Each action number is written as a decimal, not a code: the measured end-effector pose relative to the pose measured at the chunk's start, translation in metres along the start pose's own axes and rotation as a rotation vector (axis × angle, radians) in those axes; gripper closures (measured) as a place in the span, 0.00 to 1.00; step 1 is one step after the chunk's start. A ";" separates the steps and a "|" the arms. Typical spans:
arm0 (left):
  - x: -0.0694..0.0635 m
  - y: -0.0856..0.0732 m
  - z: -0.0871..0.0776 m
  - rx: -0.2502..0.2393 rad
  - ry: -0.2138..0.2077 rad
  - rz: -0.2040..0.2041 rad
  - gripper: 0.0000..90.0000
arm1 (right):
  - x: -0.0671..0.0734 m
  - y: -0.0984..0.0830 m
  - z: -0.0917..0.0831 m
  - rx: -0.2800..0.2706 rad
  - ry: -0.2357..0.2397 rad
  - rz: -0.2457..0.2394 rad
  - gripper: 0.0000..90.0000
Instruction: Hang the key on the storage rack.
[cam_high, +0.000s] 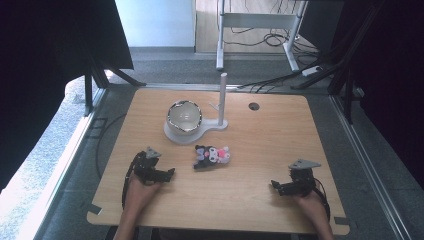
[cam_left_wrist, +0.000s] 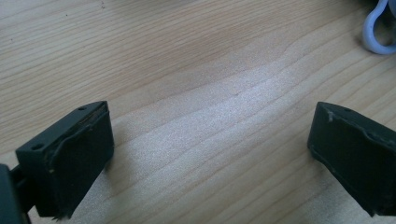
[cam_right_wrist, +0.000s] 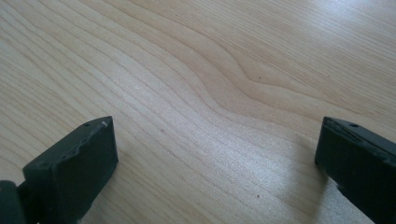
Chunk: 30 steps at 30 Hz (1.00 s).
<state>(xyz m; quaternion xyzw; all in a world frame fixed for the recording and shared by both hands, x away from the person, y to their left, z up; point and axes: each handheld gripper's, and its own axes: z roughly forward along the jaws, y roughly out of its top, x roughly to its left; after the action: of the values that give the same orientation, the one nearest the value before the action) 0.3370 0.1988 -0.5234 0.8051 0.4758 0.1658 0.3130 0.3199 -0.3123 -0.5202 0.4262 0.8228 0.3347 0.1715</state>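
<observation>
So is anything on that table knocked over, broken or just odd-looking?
Only the small plush toy stands out: it lies flopped on its side in the middle of the table, apart from the bowl on its white stand. Nothing looks spilled or broken. Both grippers, left and right, rest open with nothing between them.

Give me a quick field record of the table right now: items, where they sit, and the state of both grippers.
table: wooden top
toy: small black and pink plush, lying mid-table between the hands
bowl: white bowl on a white stand base, behind the toy
post: upright white post on the same stand
left gripper: open, nothing between its fingers, left of the toy
right gripper: open, nothing held, near the front right
</observation>
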 end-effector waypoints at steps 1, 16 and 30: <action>0.000 0.000 0.000 0.000 0.000 0.000 0.00 | 0.000 0.000 0.000 0.000 0.000 0.000 0.00; 0.000 0.000 0.000 0.000 0.000 0.000 0.00 | 0.000 0.000 0.000 0.000 0.000 -0.001 0.00; 0.000 0.000 0.000 0.000 0.000 0.000 0.00 | 0.000 0.000 -0.001 -0.001 0.007 -0.002 0.00</action>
<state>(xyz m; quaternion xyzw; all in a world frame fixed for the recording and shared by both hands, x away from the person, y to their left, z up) 0.3371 0.1988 -0.5234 0.8051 0.4758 0.1657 0.3130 0.3197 -0.3126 -0.5196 0.4241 0.8237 0.3363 0.1691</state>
